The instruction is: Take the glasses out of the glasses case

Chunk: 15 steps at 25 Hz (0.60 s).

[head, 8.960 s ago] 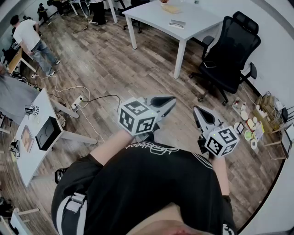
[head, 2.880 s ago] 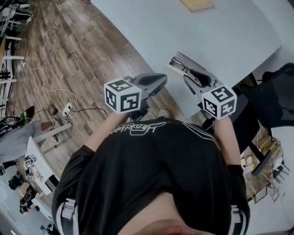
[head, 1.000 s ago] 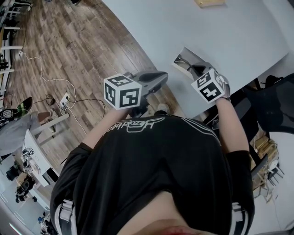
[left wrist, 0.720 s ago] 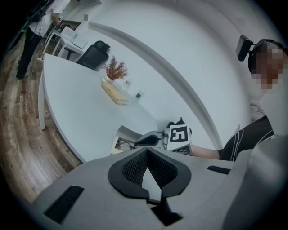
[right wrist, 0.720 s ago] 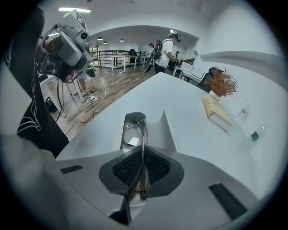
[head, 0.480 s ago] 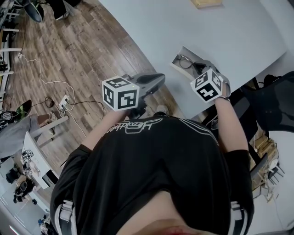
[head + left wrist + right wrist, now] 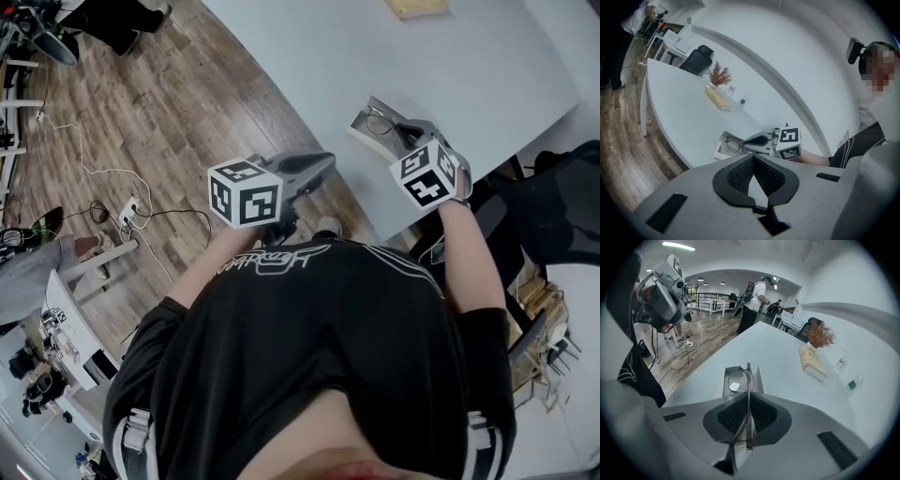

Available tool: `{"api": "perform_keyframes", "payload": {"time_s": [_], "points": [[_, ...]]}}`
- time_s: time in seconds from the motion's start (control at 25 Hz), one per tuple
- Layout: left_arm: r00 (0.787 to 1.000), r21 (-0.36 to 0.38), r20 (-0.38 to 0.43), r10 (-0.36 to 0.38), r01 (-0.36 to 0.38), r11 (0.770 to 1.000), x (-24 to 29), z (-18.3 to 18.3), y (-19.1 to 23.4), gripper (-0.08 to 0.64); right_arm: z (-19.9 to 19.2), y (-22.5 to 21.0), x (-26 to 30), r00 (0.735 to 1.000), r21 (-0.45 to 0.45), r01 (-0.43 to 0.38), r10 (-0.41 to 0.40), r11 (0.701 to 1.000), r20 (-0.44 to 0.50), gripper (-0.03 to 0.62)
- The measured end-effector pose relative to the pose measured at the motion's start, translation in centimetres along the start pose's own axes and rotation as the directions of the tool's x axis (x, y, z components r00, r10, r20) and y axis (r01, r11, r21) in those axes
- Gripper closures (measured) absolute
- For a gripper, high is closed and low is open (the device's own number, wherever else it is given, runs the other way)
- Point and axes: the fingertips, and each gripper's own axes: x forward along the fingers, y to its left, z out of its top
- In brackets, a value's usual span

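The right gripper (image 7: 748,397) pinches the glasses (image 7: 748,380) by their thin metal frame. Its jaws are pressed onto it, and one lens hangs forward over the open glasses case (image 7: 727,378). The case lies near the edge of the white table (image 7: 787,352). The left gripper (image 7: 753,157) is held over the wooden floor (image 7: 187,103), off the table's edge. Its jaws are closed tip to tip, with nothing between them.
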Motion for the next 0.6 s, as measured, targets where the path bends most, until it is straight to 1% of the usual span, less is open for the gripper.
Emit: {"api": "perform_keyframes", "payload": {"time_s": [0.12, 0.28, 0.36, 0.6], "points": [[1.000, 0.008, 0.010, -0.003, 0.003, 1.000, -0.5, -0.4, -0.4, 0.552, 0.3, 0.3, -1.0, 1.000, 0.024, 0.008, -0.008, 1.000, 0.022, 0.571], [0.999, 0.025, 0.034, -0.018, 0.017, 1.000, -1.7, -0.5, -1.6, 0.552, 1.1, 1.3, -3.2, 0.997, 0.103, 0.010, -0.017, 0.995, 0.069, 0.571], [0.999, 0.034, 0.046, -0.029, 0.028, 0.999, -2.8, -0.7, -2.4, 0.552, 1.7, 2.2, -4.5, 0.995, 0.132, 0.020, -0.032, 0.991, 0.092, 0.571], [0.996, 0.065, 0.067, -0.056, 0.051, 0.997, -6.2, -1.8, -5.2, 0.552, 4.1, 5.8, -9.0, 0.982, 0.184, 0.047, -0.078, 0.982, 0.169, 0.571]]}}
